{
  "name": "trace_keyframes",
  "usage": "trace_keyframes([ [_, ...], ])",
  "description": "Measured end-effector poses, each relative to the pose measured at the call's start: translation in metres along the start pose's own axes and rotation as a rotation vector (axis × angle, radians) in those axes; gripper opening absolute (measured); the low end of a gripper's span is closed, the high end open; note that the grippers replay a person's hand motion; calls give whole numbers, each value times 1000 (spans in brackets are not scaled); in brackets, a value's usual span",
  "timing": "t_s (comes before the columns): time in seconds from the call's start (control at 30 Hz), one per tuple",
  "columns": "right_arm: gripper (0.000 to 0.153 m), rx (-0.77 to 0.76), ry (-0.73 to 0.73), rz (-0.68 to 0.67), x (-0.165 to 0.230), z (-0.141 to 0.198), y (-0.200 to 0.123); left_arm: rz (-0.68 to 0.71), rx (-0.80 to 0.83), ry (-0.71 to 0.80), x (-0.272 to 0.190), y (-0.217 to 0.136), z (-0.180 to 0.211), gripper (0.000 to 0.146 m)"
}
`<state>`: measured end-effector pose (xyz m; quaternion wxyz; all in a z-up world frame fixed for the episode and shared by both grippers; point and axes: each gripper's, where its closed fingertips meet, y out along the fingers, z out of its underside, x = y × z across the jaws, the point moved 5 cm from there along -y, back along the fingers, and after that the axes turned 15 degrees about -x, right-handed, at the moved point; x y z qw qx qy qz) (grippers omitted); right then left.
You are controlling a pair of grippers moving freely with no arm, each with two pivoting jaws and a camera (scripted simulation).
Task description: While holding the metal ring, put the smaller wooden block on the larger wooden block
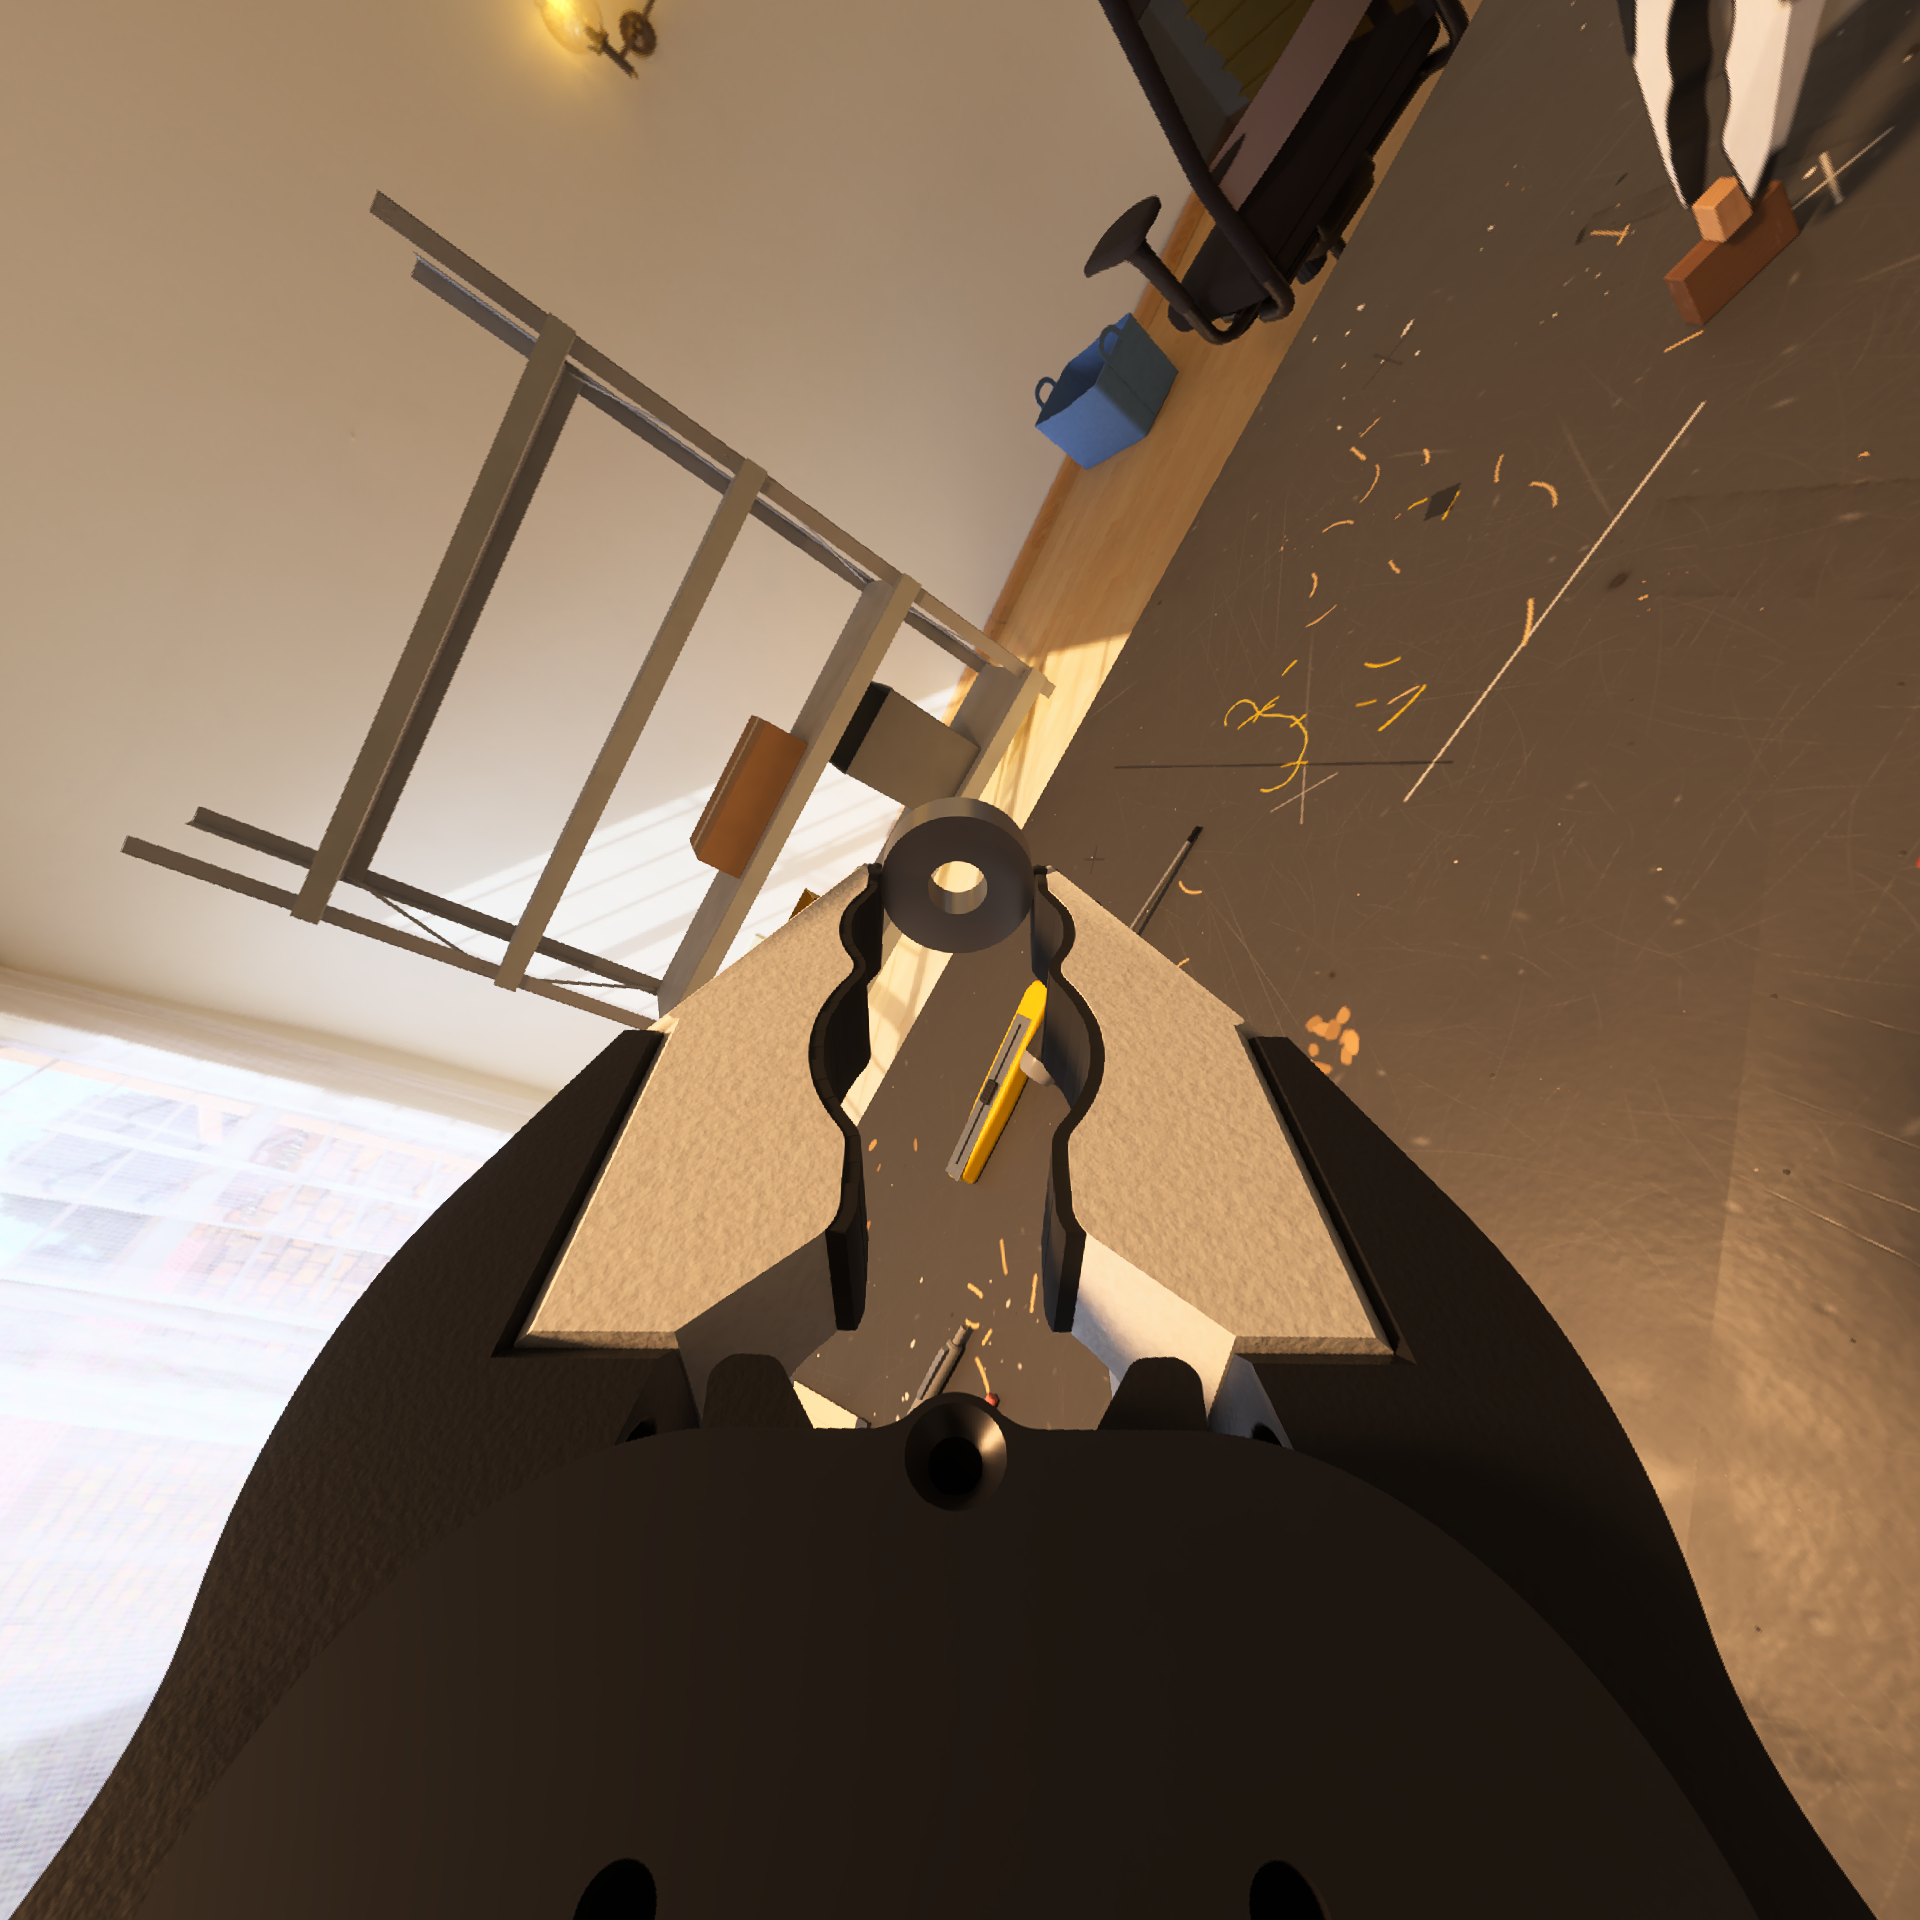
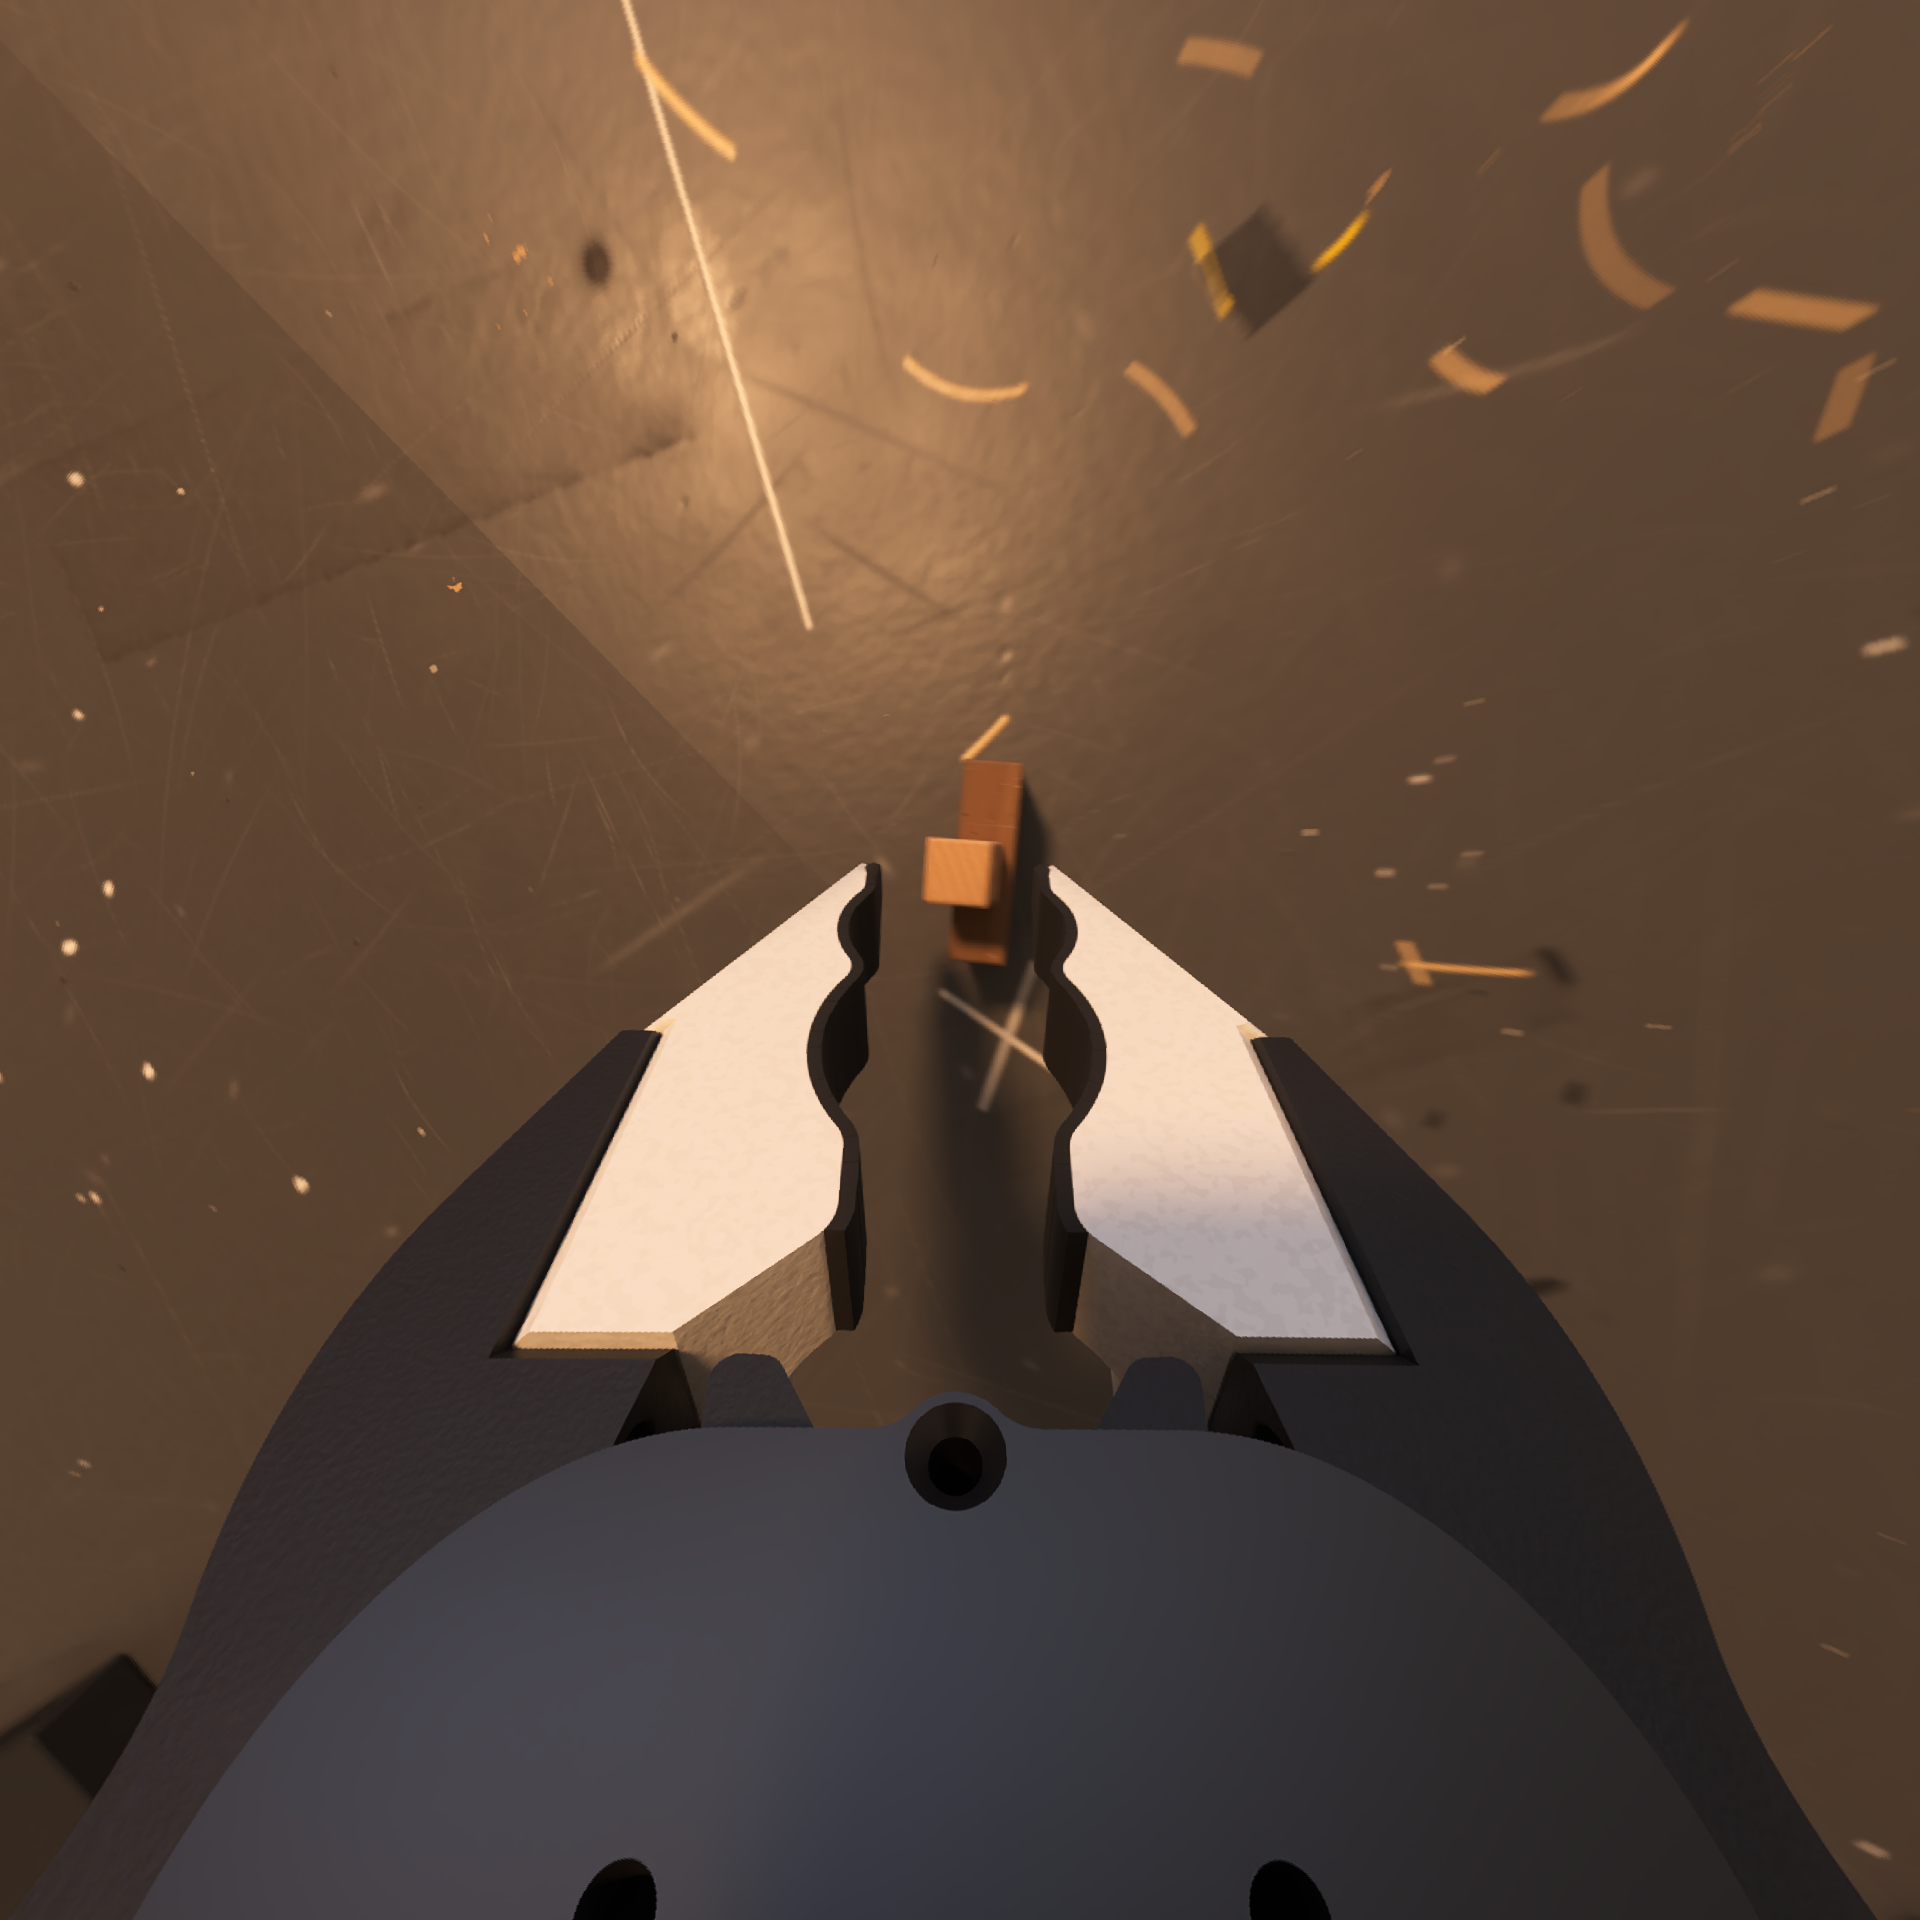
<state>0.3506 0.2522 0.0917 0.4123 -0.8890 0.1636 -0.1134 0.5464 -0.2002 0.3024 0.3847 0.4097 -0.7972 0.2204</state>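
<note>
My left gripper (image 1: 956, 878) is shut on the grey metal ring (image 1: 1006, 916), pinched between its fingertips above the dark workbench. The smaller wooden block (image 2: 961, 871) lies on top of the larger wooden block (image 2: 989, 798), overhanging its left side. My right gripper (image 2: 961, 873) is open and empty, looking straight down on the two blocks from above, apart from them. Both blocks also show far off in the left wrist view, the smaller (image 1: 1720, 206) on the larger (image 1: 1733, 265), with the right gripper (image 1: 1714, 156) just above them.
A yellow utility knife (image 1: 1003, 1081) lies on the scratched workbench (image 1: 1558, 935) under my left gripper. Wood shavings are scattered about. A small dark square piece (image 2: 1252, 265) lies beyond the blocks. A blue bin (image 1: 1107, 395), a black cart (image 1: 1299, 156) and a metal shelf rack (image 1: 623, 623) stand on the floor past the bench edge.
</note>
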Motion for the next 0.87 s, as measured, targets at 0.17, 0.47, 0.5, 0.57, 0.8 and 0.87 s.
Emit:
trace_keyframes([
  [0.17,41,-150,-91,264,-55,-25,-68,6,4,2,-1,2,0,28],
  [0.47,44,-42,-84,382,-128,-11,-68,34,38,12,-7,14,5,28],
  [0.5,43,1,-77,364,-129,-8,-61,37,41,13,-8,15,5,28],
  [0.57,32,81,-59,333,-130,-4,-52,43,47,14,-9,18,6,28],
  [0.8,19,52,-169,231,-107,-15,-65,55,53,17,-12,21,7,28],
  [0.87,18,90,-189,181,-99,-11,-68,55,47,19,-12,22,6,28],
])
